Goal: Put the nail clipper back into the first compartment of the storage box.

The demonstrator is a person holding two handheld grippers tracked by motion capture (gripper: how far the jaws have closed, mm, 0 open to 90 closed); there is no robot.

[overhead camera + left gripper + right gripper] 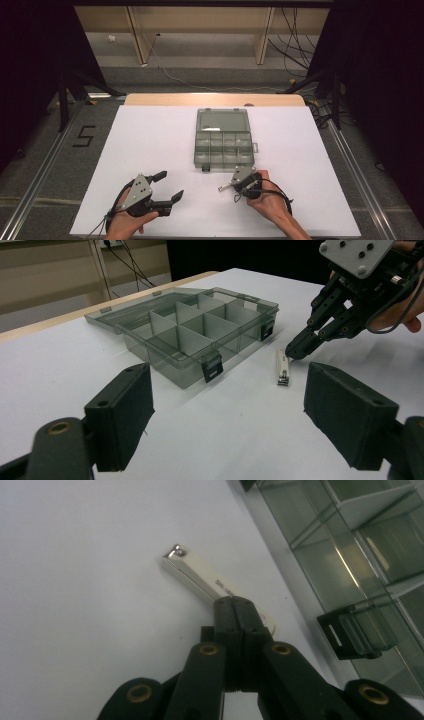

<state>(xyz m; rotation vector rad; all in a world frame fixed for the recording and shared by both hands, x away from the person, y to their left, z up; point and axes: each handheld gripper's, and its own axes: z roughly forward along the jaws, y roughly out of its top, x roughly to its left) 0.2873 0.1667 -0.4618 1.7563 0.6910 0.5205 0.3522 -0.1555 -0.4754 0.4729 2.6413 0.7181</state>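
A: Clippers (282,368) lie flat on table (150,150), just before the open organizer box (222,142). Why?
B: I nudge them with right gripper (235,605), jaws together; left gripper (225,410) gapes, idle.

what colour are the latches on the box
Black latches on a clear smoky-grey box, best seen in the left gripper view.

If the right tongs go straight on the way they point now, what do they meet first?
Most likely the nail clipper: the shut right tongs point along it, tips over its near end. Whether they already touch it is unclear. Past it lies bare white table.
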